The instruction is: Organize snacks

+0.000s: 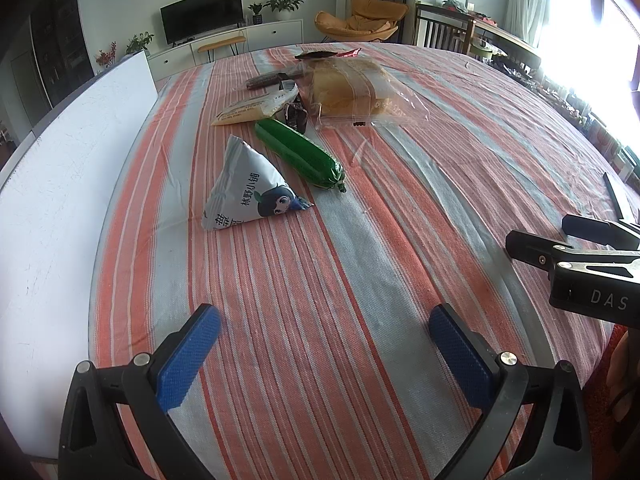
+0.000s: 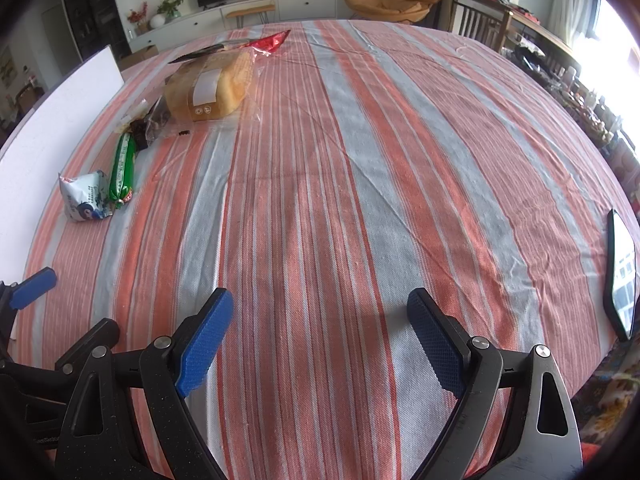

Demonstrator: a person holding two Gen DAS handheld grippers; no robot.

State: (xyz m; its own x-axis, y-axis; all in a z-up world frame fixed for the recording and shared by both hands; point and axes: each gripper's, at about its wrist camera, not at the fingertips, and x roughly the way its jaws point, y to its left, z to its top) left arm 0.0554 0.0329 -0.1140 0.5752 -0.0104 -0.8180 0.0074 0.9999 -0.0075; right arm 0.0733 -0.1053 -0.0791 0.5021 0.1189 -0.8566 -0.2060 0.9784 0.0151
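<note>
Snacks lie ahead-left of both jaws: triangular packet [image 1: 250, 190], green sausage [image 1: 298, 154], bagged bread [image 1: 352, 88]. Left gripper [image 1: 325, 354] and right gripper [image 2: 320, 338] gape wide, empty, over the striped tabletop [image 1: 360, 248].

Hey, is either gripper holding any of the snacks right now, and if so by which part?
Nothing is held: the left gripper and right gripper are both open over the tablecloth.
</note>
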